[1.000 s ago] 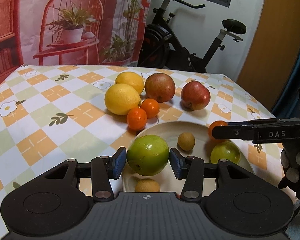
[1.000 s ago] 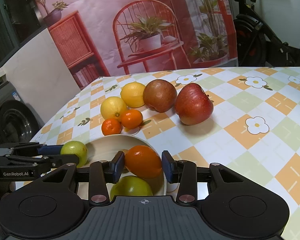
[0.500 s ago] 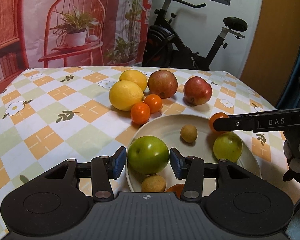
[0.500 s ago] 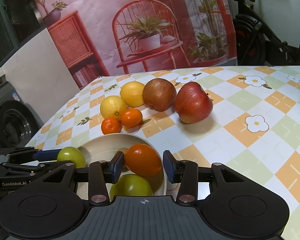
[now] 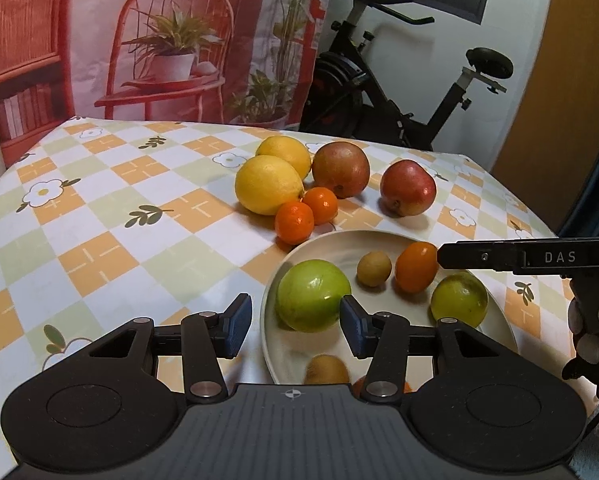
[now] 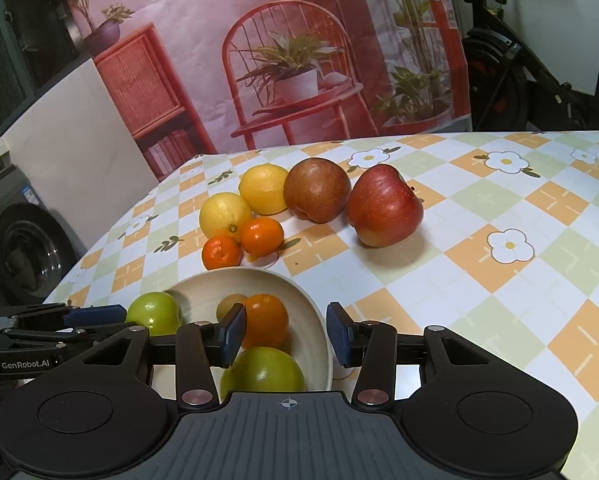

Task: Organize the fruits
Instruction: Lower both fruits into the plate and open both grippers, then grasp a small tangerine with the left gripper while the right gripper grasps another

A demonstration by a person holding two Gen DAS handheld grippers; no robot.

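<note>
You are letting both fruits go into the plate (image 5: 499, 328): the right gripper (image 6: 285, 334) fingers have just been opening off the orange (image 6: 265, 320), and the left gripper (image 5: 295, 326) fingers are standing clear around the green apple (image 5: 313, 295). Be lifting straight back without nudging either.

Mandarins (image 5: 305, 216) lie on the tablecloth (image 5: 99, 216) behind the plate (image 5: 339, 240).

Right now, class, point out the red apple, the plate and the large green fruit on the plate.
red apple (image 6: 384, 206), right wrist view, middle of its red skin.
plate (image 5: 363, 242), left wrist view, bare far inside by the rim.
large green fruit (image 5: 313, 295), left wrist view, centre of its front.
</note>
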